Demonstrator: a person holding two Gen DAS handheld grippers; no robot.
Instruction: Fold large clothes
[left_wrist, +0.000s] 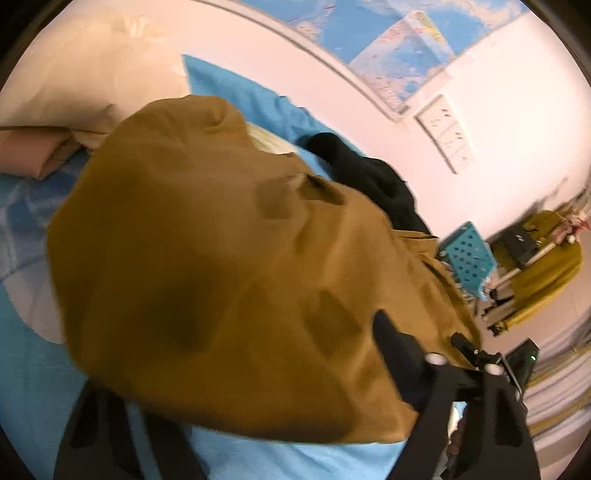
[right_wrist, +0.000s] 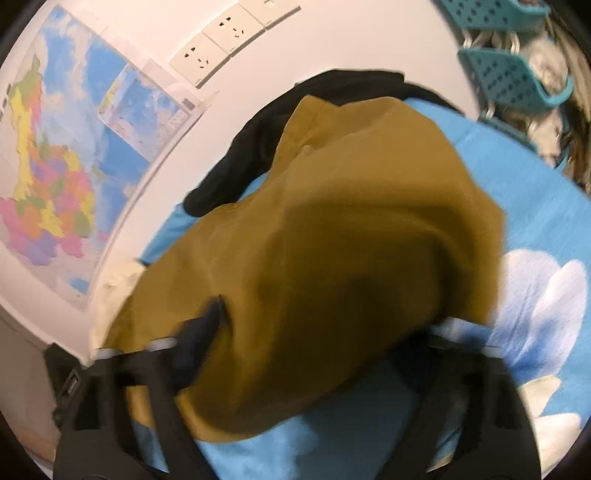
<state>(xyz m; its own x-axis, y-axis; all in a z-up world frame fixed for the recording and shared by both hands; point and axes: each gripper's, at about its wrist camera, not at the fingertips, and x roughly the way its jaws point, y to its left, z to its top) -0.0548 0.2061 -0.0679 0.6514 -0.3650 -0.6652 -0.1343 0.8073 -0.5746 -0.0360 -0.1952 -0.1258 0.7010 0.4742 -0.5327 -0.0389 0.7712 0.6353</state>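
The left hand-held gripper (left_wrist: 258, 424) has its black, matte fingers spread wide, the mustard-brown garment (left_wrist: 221, 266) lying between and over them; whether the pads press the cloth cannot be told. The right hand-held gripper (right_wrist: 314, 369) is likewise spread, one dark finger (right_wrist: 201, 332) lying against the garment's edge — a soft, heavy, creased fabric heaped in a rounded mound on the bed (left_wrist: 33, 387), whose smooth blue sheet carries a white flower print. A black garment (right_wrist: 258, 140) lies just behind it — beside the pale wall with its glossy map (right_wrist: 55, 166) and sockets (right_wrist: 221, 44).
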